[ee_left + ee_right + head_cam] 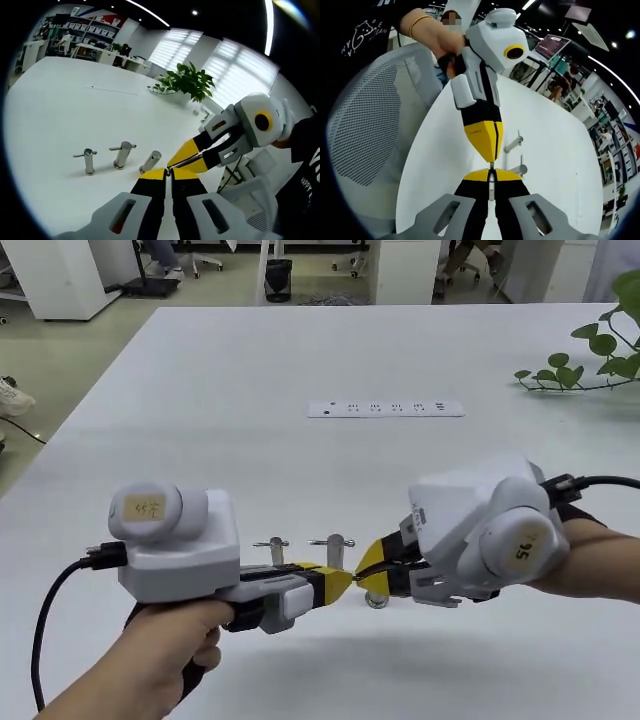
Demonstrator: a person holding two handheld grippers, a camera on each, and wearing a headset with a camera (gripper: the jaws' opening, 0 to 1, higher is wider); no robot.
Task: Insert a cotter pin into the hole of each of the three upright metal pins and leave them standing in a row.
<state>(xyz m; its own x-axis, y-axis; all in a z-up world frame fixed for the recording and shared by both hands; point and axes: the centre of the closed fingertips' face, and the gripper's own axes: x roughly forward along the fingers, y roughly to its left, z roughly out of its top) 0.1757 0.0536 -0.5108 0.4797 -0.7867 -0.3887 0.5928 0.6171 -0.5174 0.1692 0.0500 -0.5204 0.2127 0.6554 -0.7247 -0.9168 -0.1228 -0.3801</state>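
Three upright metal pins stand in a row on the white table (300,360). The left pin (89,161) and the middle pin (122,154) each carry a cotter pin through the top; the right pin (150,162) is bare and leans a little. My left gripper (169,172) and right gripper (491,176) meet tip to tip just in front of the row. A thin cotter pin (491,189) lies between the right jaws, and the left jaws pinch its other end. In the head view the left gripper (340,580) and right gripper (368,576) hide most of the bare pin (377,598).
A white power strip (386,409) lies flat in the middle of the table. A leafy plant (590,360) reaches in at the far right edge. A mesh chair (365,130) stands beside the table's near edge.
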